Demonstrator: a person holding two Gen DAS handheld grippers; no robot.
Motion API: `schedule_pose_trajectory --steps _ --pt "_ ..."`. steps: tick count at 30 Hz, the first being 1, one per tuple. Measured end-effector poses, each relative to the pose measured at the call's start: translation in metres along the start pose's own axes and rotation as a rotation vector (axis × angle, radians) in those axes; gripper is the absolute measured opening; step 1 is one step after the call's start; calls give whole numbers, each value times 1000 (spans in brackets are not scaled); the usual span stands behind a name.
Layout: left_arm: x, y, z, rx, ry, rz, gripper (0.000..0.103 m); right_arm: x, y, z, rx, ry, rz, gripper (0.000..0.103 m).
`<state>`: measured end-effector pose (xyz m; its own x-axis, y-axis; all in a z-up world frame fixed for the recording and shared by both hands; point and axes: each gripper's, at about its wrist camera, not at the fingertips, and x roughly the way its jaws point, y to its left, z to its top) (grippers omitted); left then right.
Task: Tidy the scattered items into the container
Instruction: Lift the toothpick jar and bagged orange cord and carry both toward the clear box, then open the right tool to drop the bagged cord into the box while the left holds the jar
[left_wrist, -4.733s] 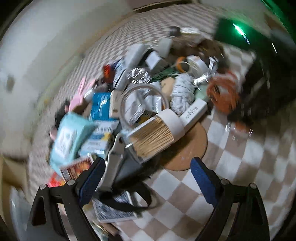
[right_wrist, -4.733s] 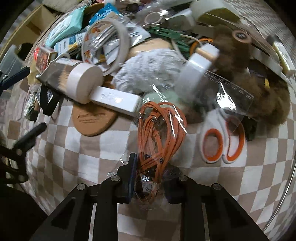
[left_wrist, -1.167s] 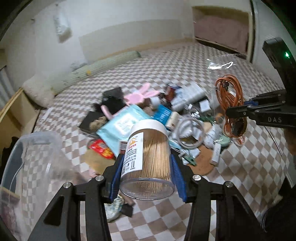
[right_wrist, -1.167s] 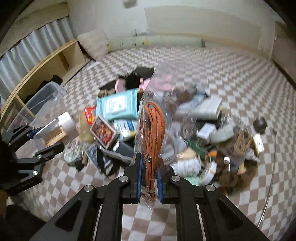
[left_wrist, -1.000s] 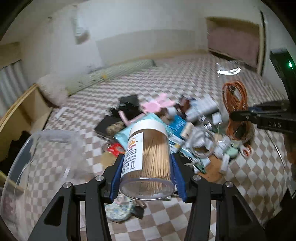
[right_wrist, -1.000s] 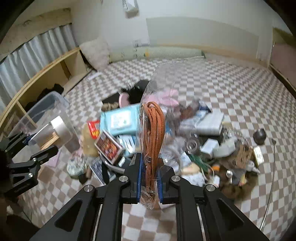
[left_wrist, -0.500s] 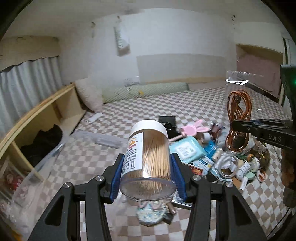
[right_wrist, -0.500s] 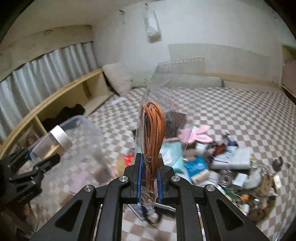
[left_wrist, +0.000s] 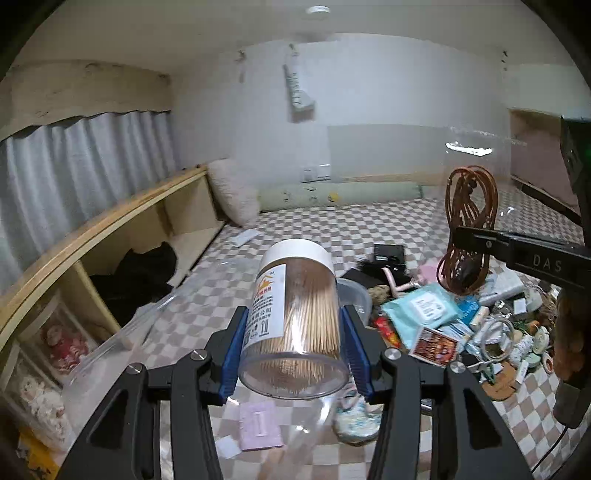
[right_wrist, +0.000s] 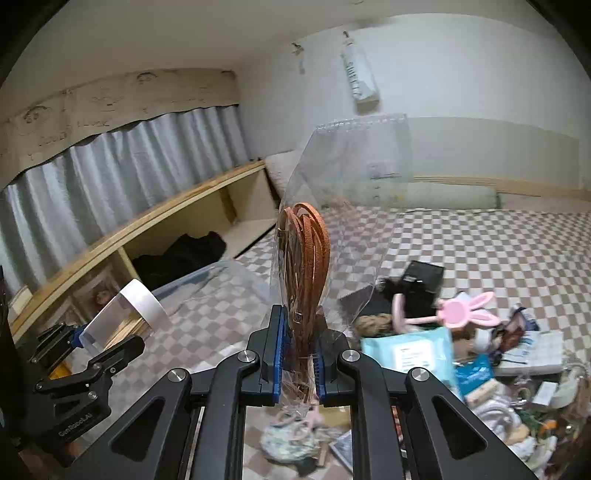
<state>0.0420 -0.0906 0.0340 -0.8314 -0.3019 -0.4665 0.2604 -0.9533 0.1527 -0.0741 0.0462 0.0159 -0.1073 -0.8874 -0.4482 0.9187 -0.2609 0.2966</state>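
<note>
The left claw (left_wrist: 293, 345) is gripping a clear toothpick jar (left_wrist: 293, 325) by its sides, blue pads pressing against the plastic; the jar is tilting away from the camera with its white cap (left_wrist: 297, 253) at the far end. In the right wrist view the same jar (right_wrist: 122, 314) is hanging over the near part of the clear plastic storage bin (right_wrist: 218, 288), which is sitting on the checkered floor beside a low wooden shelf (right_wrist: 177, 225).

The right claw (right_wrist: 298, 356) is pinching a clear plastic bag (right_wrist: 351, 206) holding a coil of orange cord (right_wrist: 306, 251), the bag standing upright above the fingers. It is being held in the air, to the right of the bin.

The remaining clutter is lying in a pile on the floor to the right: a light blue wet-wipes pack (right_wrist: 406, 352), a pink bunny-eared toy (right_wrist: 465, 308), a small black box (right_wrist: 423, 277), and other small items too blurred to name.
</note>
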Motion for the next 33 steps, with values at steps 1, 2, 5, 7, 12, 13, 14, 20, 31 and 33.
schedule_pose_trajectory --steps 1,2,5,7,12,13,14,20,31,33 --pt "-1 6 -3 -7 3 7 49 3 4 1 3 6 15 14" --pt "-2 11 -5 -13 7 14 49 7 10 1 -3 9 24 14" --pt "-3 26 -12 -30 17 34 49 15 31 0 -38 8 43 14" --pt "-4 36 -15 -51 27 47 49 21 41 -2 -38 7 77 14" --pt "-8 58 -24 -90 57 90 49 42 64 -11 -16 31 148 14" --pt "-9 60 -26 -88 61 99 49 47 69 -13 -16 40 153 14" --pt "-9 62 -28 -86 65 105 49 52 74 -16 -20 51 157 14" --pt "-7 73 -41 -86 120 128 49 72 98 -27 -64 108 160 14" --pt "22 83 -64 -97 293 157 49 110 121 -50 -115 282 164 14" --pt "25 86 -67 -108 316 156 49 114 123 -55 -124 308 166 14"
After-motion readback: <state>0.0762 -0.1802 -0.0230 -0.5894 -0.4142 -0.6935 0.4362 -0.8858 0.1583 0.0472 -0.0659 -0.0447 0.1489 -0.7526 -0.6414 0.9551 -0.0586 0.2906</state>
